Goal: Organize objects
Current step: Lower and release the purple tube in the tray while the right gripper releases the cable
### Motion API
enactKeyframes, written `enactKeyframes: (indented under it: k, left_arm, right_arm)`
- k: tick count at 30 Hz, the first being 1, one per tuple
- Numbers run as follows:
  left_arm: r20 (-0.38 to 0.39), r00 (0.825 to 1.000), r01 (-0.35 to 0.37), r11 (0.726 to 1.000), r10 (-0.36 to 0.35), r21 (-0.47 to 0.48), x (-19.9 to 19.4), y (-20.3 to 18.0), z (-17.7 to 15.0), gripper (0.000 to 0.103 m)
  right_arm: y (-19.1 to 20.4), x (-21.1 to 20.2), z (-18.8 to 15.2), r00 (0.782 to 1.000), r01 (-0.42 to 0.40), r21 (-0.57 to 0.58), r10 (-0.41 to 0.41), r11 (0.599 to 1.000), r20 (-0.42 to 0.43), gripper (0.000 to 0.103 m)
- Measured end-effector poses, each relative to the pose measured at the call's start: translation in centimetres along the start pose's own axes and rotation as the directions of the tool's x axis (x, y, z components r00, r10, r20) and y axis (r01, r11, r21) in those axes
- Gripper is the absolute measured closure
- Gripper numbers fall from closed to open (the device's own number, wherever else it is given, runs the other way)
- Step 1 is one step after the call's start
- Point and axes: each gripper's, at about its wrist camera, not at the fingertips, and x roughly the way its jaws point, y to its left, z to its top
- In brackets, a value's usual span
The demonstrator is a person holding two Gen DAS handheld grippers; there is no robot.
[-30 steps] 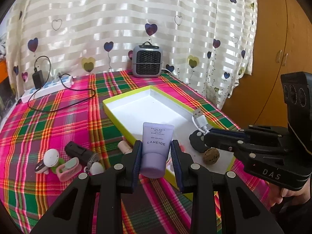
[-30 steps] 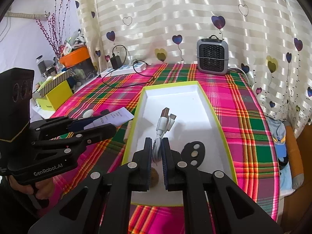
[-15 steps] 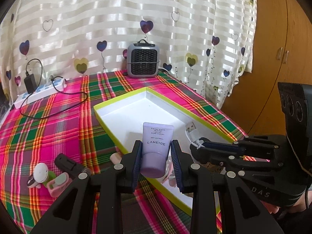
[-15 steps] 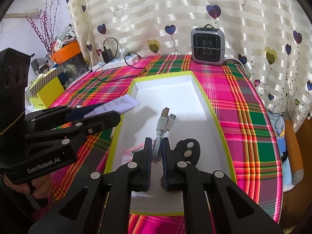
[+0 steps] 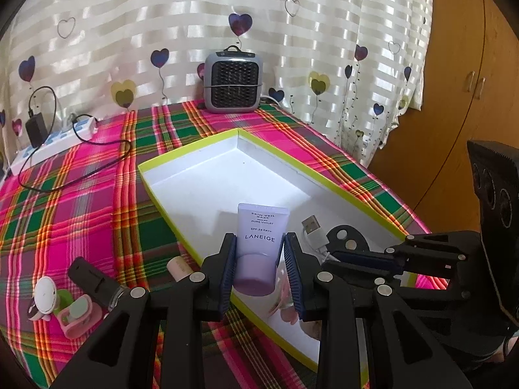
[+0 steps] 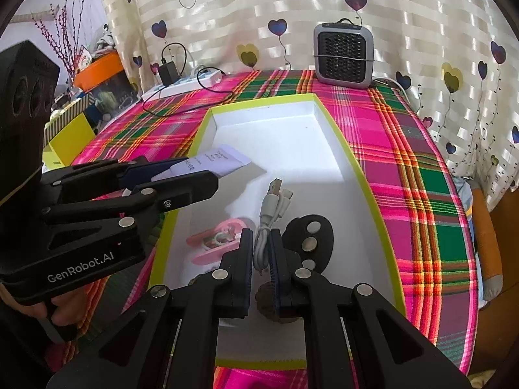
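Note:
My left gripper is shut on a violet Laneige tube and holds it over the near left wall of the white tray with a yellow-green rim. The tube also shows in the right wrist view. My right gripper is shut on a coiled white USB cable above the tray's floor. In the tray lie a black oval piece with metal discs, a pink clip and a brown walnut.
On the plaid cloth left of the tray lie a black clip, a white round gadget, a pink holder and a beige tube. A grey heater and a power strip stand at the back.
Both grippers have moved forward over the tray with their loads. The tube now hangs past the tray's near wall; the loose items at the left have slid nearer the frame's edge.

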Motion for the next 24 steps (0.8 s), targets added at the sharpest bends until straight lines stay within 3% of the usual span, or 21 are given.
enactKeyframes:
  k: [14, 17, 24]
  left_arm:
    - [-0.05, 0.999, 0.001, 1.0, -0.001, -0.003, 1.5, 0.1, -0.1, 0.075]
    - [-0.056, 0.998, 0.0, 1.0, 0.001, 0.002, 1.7, 0.0, -0.1, 0.075]
    - [-0.066, 0.998, -0.015, 1.0, 0.016, 0.02, 2.1, -0.3, 0.0, 0.075]
  right_arm:
    - [0.4, 0.3, 0.2, 0.999, 0.044, -0.013, -0.045, 0.999, -0.021, 0.091]
    - [0.2, 0.0, 0.2, 0.998, 0.059, -0.005, -0.059, 0.998, -0.011, 0.085]
    - [0.4, -1.2, 0.5, 0.998, 0.052, -0.001, -0.052, 0.999, 0.033, 0.085]
